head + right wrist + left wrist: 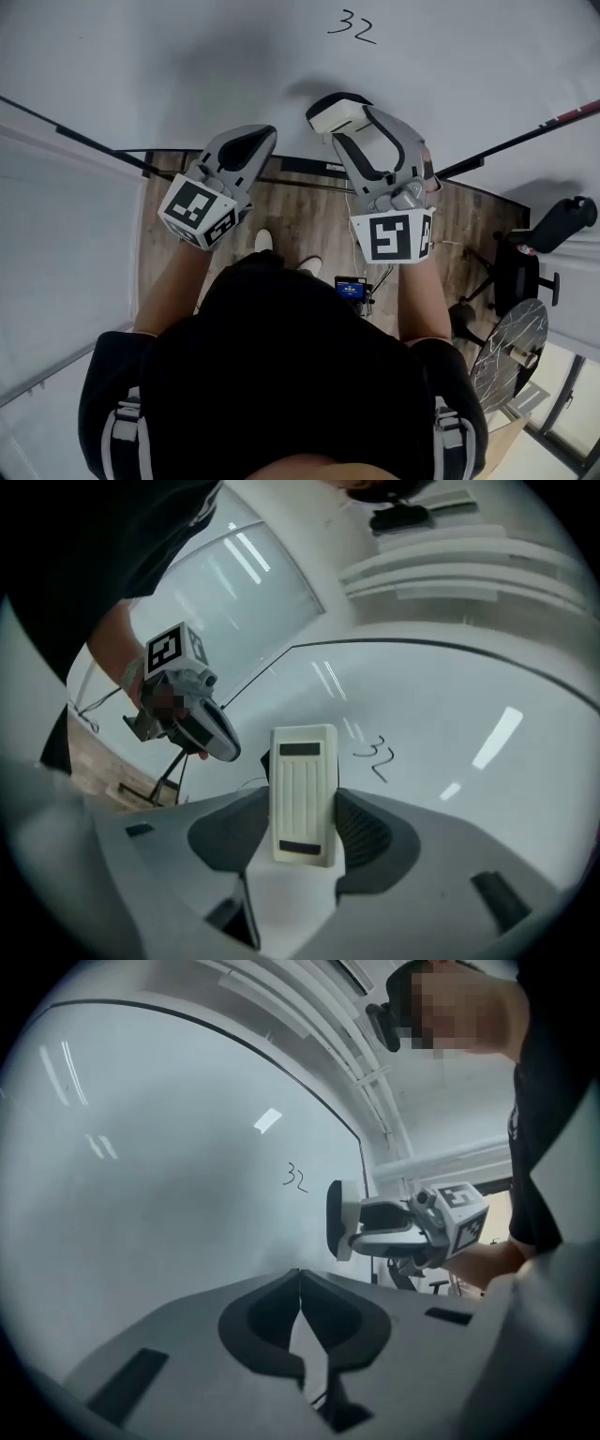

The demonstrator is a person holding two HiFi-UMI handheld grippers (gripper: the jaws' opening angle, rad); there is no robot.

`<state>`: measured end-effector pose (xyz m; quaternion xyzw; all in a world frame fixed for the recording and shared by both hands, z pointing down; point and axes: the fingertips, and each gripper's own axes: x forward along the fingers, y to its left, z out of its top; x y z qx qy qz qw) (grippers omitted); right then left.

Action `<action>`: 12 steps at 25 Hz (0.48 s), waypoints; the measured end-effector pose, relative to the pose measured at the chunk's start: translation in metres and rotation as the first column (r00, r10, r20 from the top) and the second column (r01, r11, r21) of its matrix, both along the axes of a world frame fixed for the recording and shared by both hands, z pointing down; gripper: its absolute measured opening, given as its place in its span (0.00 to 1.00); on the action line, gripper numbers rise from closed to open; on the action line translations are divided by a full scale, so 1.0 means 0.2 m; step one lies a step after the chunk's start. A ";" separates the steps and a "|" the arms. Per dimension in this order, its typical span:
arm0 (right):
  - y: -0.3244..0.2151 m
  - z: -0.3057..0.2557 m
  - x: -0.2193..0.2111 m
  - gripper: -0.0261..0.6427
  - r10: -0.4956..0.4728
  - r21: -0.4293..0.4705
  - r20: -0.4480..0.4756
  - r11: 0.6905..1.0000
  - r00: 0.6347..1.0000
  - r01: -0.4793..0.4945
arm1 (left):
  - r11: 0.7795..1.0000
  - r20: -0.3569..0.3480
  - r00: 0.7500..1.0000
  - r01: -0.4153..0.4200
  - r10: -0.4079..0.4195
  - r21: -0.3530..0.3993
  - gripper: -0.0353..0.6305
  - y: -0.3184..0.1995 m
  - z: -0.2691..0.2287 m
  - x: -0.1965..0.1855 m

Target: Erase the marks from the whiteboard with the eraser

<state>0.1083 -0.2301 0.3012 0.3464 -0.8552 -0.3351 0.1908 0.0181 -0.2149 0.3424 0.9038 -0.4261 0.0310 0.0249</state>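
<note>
Whiteboard [187,56]: filled the top of the head view, white and mostly bare.
Mark [352,26]: a handwritten "32" sat at the top centre of the head view, small and dark.
Eraser [302,794]: a white ribbed block with a dark felt face stood upright in the middle of the right gripper view. It was below and left of the mark and apart from it. Whether its felt touched the board could not be told.
Right gripper [345,122]: its jaws were closed against the two sides of the eraser and held it firmly. It pointed up toward the board, just right of centre in the head view.
Left gripper [300,1288]: its jaws met at the tips with nothing between them. It hung left of the right gripper, aimed at bare board.
Arms: both forearms reached forward and up from the dark-sleeved torso, with the marker cubes nearest the body.
Floor [291,216]: wood planks showed beneath the grippers in the head view.
</note>
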 end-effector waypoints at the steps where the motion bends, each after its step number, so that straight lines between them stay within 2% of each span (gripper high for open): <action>1: -0.01 -0.05 -0.03 0.37 0.001 0.051 -0.035 0.999 0.999 0.001 | 1.000 0.000 1.000 0.000 0.000 0.018 0.06 -0.02 -0.03 -0.01; 6: -0.08 -0.29 -0.21 0.37 0.053 0.220 -0.187 0.975 0.981 -0.011 | 0.996 -0.036 0.999 -0.016 0.019 0.090 0.06 -0.12 -0.18 -0.07; 9: -0.14 -0.44 -0.26 0.37 0.136 0.303 -0.240 0.951 0.961 -0.059 | 0.994 -0.065 0.997 -0.030 0.037 0.107 0.06 -0.16 -0.23 -0.09; 12: -0.17 -0.55 -0.30 0.37 0.187 0.343 -0.270 0.935 0.945 -0.088 | 0.993 -0.075 0.996 -0.035 0.043 0.110 0.06 -0.19 -0.23 -0.11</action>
